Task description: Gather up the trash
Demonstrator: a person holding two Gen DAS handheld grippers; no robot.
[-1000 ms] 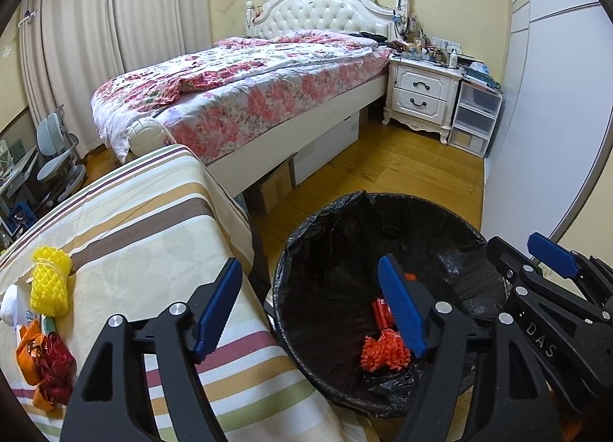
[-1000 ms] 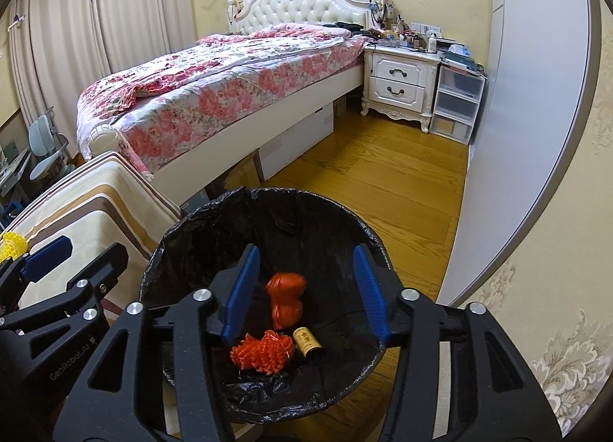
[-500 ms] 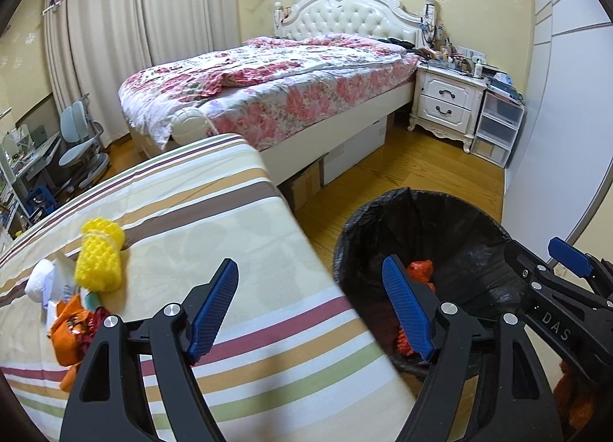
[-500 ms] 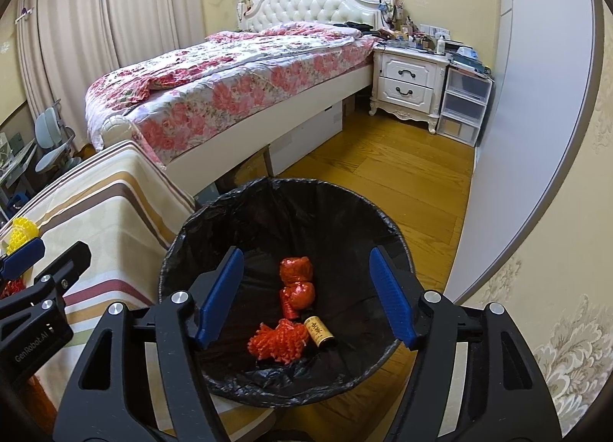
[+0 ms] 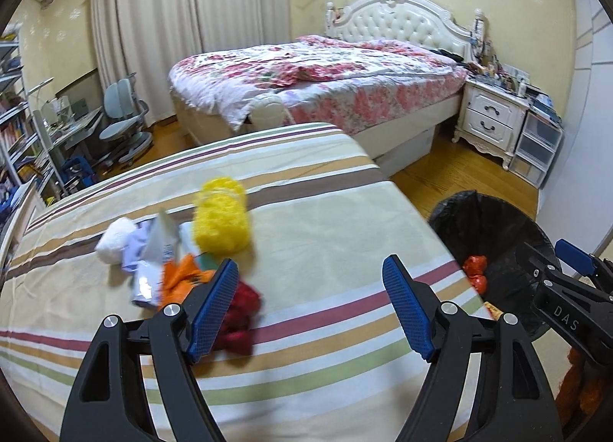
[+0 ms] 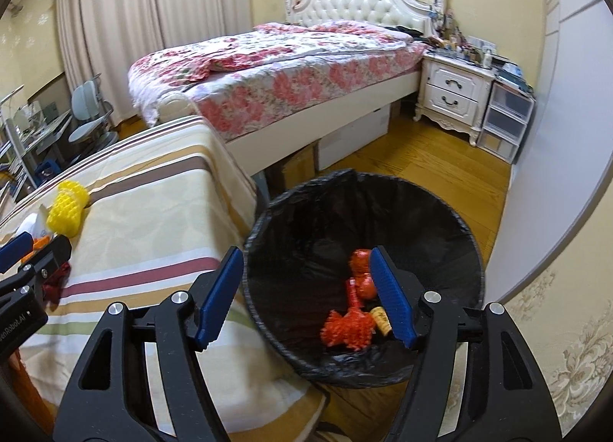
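**Both tongs empty, one turned to the heap and one to the bin**

The left gripper (image 5: 310,304) is held spread wide with nothing between its blue pads, and it is aimed low over the striped blanket (image 5: 325,235); such a spread suits loose, crumpled scraps, which need a broad mouth to be caught whole. Just beside its left pad the dark red wrapper (image 5: 241,311) is seen, touching the orange scrap (image 5: 180,279); behind these lie the pale plastic packet (image 5: 153,250), the white wad (image 5: 115,239) and the yellow foam net (image 5: 220,220), all bunched in one heap on the blanket, so the remaining trash can be reached without much travel.

The right gripper (image 6: 306,296) is likewise held spread and empty, above the near rim of the trash bin (image 6: 465,235); the bin is stood on the floor right against the blanket's edge, presumably so that a short carry suffices. Inside its black liner an orange foam net (image 6: 346,329), red wrappers (image 6: 362,269) and a small brown bottle (image 6: 381,317) are already gathered; the task is judged partly done, with the heap on the blanket not yet collected.
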